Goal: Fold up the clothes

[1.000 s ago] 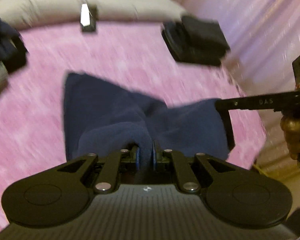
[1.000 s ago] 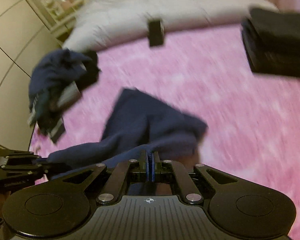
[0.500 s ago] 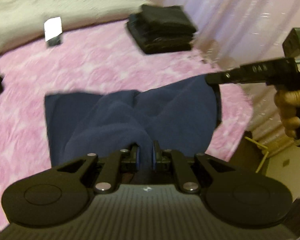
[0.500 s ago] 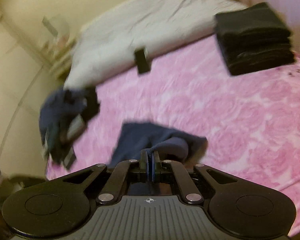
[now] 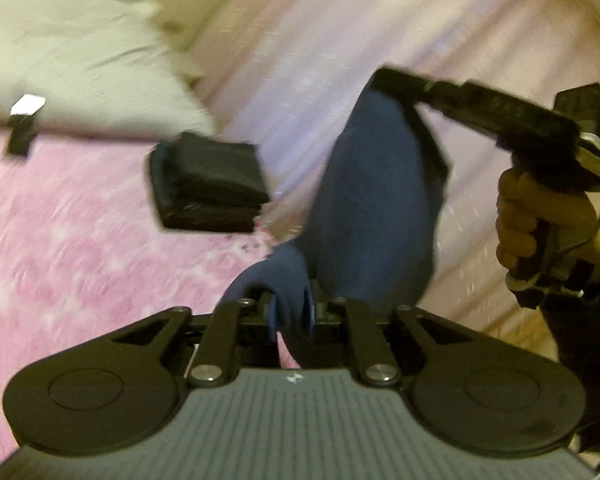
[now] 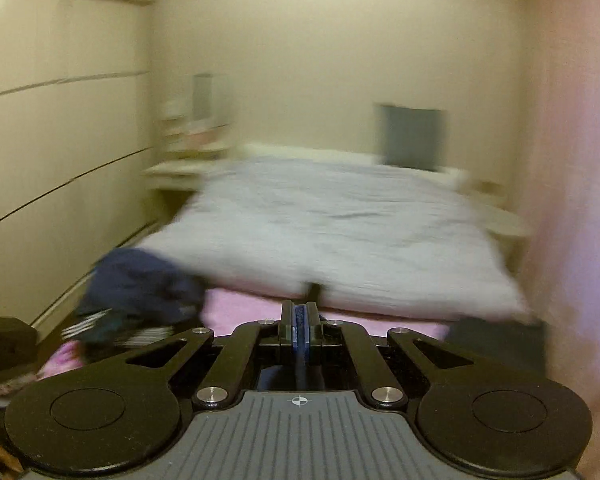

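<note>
A navy blue garment (image 5: pixel 376 200) hangs in the air above the pink blanket (image 5: pixel 80 260), stretched between both grippers. My left gripper (image 5: pixel 291 312) is shut on its lower edge. My right gripper (image 5: pixel 384 78) shows in the left wrist view, raised high and shut on the garment's upper edge. In the right wrist view my right gripper (image 6: pixel 300 330) is shut with a sliver of navy cloth (image 6: pixel 300 334) between the pads; the rest of the garment is hidden below.
A folded black stack (image 5: pixel 208 188) lies on the pink blanket near the pink curtain (image 5: pixel 340 40). A heap of dark unfolded clothes (image 6: pixel 140 292) sits at the bed's left edge. A pale duvet (image 6: pixel 340 232) covers the far half of the bed.
Both grippers have lifted the navy garment off the blanket; the right one rose much higher. The right wrist view has tilted up from the bed toward the far wall.
</note>
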`<control>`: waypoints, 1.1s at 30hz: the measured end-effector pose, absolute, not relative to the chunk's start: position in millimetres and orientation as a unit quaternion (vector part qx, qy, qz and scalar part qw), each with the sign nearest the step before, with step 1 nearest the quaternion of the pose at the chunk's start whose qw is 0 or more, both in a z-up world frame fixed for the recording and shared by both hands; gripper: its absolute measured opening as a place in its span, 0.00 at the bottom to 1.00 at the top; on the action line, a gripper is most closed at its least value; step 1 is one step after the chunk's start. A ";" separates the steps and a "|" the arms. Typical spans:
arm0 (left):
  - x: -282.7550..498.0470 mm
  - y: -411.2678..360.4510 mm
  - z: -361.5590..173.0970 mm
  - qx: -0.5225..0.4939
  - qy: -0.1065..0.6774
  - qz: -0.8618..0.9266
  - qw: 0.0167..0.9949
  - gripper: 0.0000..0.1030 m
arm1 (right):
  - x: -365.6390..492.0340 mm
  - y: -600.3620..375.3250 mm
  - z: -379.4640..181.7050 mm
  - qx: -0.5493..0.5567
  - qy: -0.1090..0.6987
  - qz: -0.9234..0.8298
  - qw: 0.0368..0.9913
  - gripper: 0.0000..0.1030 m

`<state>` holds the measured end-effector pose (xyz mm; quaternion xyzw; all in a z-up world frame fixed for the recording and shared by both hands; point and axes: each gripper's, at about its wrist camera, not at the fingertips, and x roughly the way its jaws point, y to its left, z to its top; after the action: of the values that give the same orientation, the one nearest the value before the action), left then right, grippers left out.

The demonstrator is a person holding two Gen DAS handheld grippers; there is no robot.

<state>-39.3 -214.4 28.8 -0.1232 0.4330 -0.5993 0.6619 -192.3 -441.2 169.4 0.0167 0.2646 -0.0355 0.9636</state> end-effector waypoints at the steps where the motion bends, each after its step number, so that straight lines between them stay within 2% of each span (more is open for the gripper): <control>1: -32.2 -196.7 16.8 -0.132 0.452 -0.574 0.670 0.17 | -184.8 -434.9 151.6 0.030 0.280 -0.029 0.959 0.01; 3: -19.7 -156.6 -9.9 -0.131 0.488 -0.503 0.701 0.26 | -169.8 -422.4 116.0 0.056 0.311 -0.017 0.949 0.03; 4: -14.8 -135.8 -23.2 -0.125 0.503 -0.465 0.718 0.29 | -162.3 -416.1 98.2 0.069 0.326 -0.011 0.943 0.08; 6: -7.8 -94.0 -47.7 -0.108 0.529 -0.394 0.744 0.33 | -147.3 -403.6 62.6 0.095 0.356 0.002 0.930 0.50; 7: -4.7 -73.8 -57.3 -0.100 0.540 -0.363 0.753 0.33 | -139.8 -397.4 44.8 0.108 0.371 0.008 0.922 0.53; 11: -5.3 -20.6 -78.0 -0.085 0.563 -0.285 0.771 0.39 | -109.8 -372.3 -26.5 0.159 0.428 0.032 0.889 0.53; 14: -3.2 -19.8 -87.8 -0.069 0.569 -0.282 0.770 0.50 | -92.1 -358.0 -77.1 0.194 0.467 0.044 0.862 0.53; 17: -1.8 -46.6 -98.4 -0.039 0.567 -0.320 0.758 0.63 | -135.6 -402.1 -91.1 0.209 0.485 -0.033 0.848 0.54; 18: -3.9 -61.5 -102.4 -0.024 0.565 -0.337 0.753 0.63 | -150.1 -416.8 -95.8 0.213 0.491 -0.058 0.843 0.56; 19: -6.5 -76.0 -107.4 -0.007 0.562 -0.352 0.748 0.63 | -164.5 -431.6 -100.5 0.218 0.496 -0.084 0.836 0.59; 21: -14.6 -105.5 -122.1 0.034 0.557 -0.381 0.737 0.63 | -193.5 -461.0 -109.8 0.226 0.505 -0.135 0.822 0.72; 25: -28.7 -159.8 -148.8 0.105 0.536 -0.425 0.721 0.64 | -219.3 -504.4 -130.8 0.215 0.526 -0.158 0.807 0.72; 28: -34.0 -197.5 -168.6 0.139 0.525 -0.439 0.716 0.76 | -208.9 -531.5 -164.8 0.207 0.546 -0.135 0.801 0.72; 33: -39.4 -257.8 -206.6 0.172 0.542 -0.407 0.715 0.76 | -169.2 -563.3 -218.9 0.186 0.561 -0.054 0.805 0.72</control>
<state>-39.4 -257.8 -206.6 0.1725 0.5416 -0.4066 0.7153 -169.2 -563.3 -218.9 0.1860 0.5609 -0.0543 0.8049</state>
